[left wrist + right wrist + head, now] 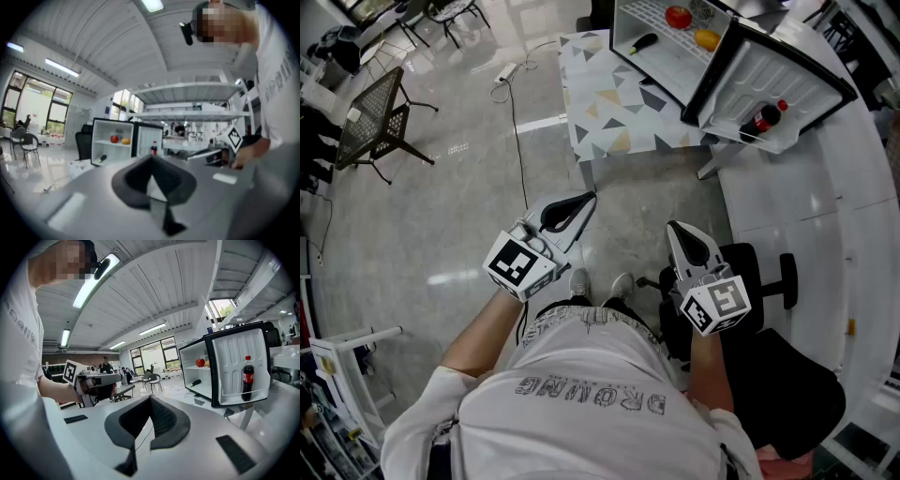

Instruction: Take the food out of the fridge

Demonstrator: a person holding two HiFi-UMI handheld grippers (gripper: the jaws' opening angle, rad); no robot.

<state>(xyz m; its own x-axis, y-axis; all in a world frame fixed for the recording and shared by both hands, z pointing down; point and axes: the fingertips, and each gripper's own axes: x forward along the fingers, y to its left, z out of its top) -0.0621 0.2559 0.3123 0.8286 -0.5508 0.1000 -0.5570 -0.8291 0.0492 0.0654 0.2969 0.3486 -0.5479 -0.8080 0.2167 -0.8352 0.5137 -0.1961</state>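
Note:
A small fridge (667, 52) stands open on a table with a patterned cloth (605, 108). Inside are a red fruit (678, 16), an orange fruit (707, 39) and a dark long vegetable (643, 42). A cola bottle (764, 119) stands in the door shelf. My left gripper (589, 199) and right gripper (672, 226) are held side by side over the floor, well short of the fridge, both shut and empty. The right gripper view shows the fridge (225, 366), the bottle (247, 378) and the red fruit (200, 363) ahead to the right of my right gripper (150, 397).
A black mesh chair (380, 117) stands at the far left. A power strip with its cable (508, 70) lies on the floor before the table. A black office chair (769, 281) is just right of my legs, beside a white curved counter (862, 234).

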